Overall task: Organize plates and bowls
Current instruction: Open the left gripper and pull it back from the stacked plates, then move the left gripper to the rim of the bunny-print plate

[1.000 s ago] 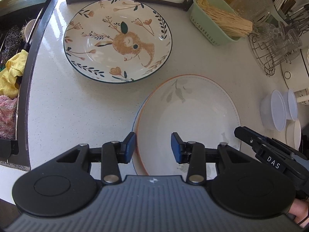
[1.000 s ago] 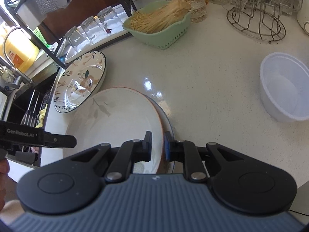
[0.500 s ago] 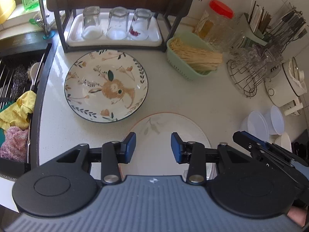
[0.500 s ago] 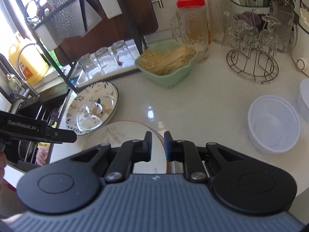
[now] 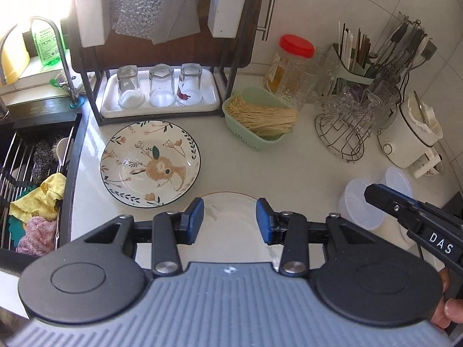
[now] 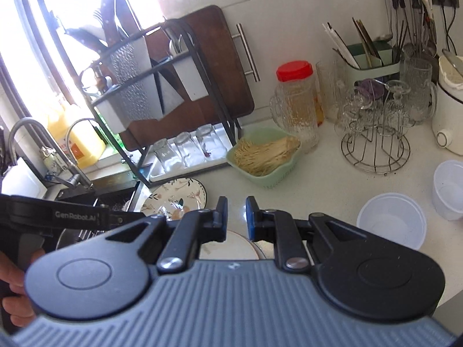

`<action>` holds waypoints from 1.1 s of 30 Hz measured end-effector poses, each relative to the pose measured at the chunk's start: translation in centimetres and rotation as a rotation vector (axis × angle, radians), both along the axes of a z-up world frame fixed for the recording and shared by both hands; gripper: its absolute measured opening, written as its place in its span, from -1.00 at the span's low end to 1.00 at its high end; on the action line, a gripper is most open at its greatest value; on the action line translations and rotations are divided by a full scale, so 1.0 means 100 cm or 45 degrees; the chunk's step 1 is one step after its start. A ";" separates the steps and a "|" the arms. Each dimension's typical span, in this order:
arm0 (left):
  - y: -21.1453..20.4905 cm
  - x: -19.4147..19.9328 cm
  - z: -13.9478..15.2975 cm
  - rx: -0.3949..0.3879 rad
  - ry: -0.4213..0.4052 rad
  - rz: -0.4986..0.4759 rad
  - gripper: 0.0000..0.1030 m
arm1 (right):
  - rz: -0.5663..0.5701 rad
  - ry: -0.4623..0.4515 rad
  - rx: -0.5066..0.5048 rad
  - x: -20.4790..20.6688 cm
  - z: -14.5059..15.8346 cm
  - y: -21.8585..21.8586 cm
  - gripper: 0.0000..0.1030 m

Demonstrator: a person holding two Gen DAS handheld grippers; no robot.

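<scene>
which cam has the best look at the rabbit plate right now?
Left wrist. The rabbit plate lies fully in view on the counter, pattern clear, nothing covering it. In the right wrist view the same plate shows only its far part, foreshortened, the right gripper body hiding the rest.

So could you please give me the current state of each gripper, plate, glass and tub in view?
left gripper: open, empty
right gripper: slightly open, empty
rabbit plate: flat on counter, empty
orange-rimmed plate: lying on counter, stacked on another plate
three glasses: upside down on white tray
plastic tub: upright, empty
green basket: holding noodles
red-lidded jar: closed
</scene>
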State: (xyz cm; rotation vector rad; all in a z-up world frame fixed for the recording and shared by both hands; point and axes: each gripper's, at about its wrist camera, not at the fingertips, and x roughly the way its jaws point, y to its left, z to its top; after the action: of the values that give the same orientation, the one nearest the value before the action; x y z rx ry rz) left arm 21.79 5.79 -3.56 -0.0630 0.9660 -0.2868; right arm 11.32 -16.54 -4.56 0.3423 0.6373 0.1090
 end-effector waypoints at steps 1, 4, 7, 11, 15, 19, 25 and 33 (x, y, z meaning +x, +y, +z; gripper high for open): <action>0.000 -0.005 0.002 -0.007 -0.010 0.006 -0.14 | 0.000 -0.007 0.005 -0.003 0.002 -0.002 -0.68; -0.004 -0.021 0.010 -0.044 -0.090 0.007 -0.14 | 0.015 -0.051 0.038 -0.016 0.008 -0.008 -0.68; -0.012 -0.038 0.012 -0.044 -0.151 -0.001 -0.14 | 0.034 -0.074 0.031 -0.028 0.011 -0.013 -0.68; -0.015 -0.052 0.008 -0.124 -0.121 0.022 -0.14 | 0.035 -0.087 0.026 -0.046 0.012 -0.020 -0.68; -0.026 -0.064 0.006 -0.063 -0.122 -0.005 -0.14 | 0.029 -0.098 0.006 -0.058 0.013 -0.025 -0.69; -0.031 -0.071 0.006 -0.069 -0.130 -0.001 -0.14 | 0.025 -0.090 0.018 -0.068 0.012 -0.028 -0.69; -0.033 -0.077 0.006 -0.056 -0.113 0.009 -0.14 | 0.048 -0.083 0.025 -0.076 0.010 -0.033 -0.69; -0.029 -0.079 0.000 -0.017 -0.039 0.003 -0.14 | 0.149 -0.095 0.024 -0.069 0.002 -0.027 -0.68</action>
State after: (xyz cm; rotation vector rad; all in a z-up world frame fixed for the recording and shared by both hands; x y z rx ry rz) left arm 13.91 2.92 -3.60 -0.0714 0.9333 -0.2915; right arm 4.46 -19.22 -4.34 0.3178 0.5824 0.2392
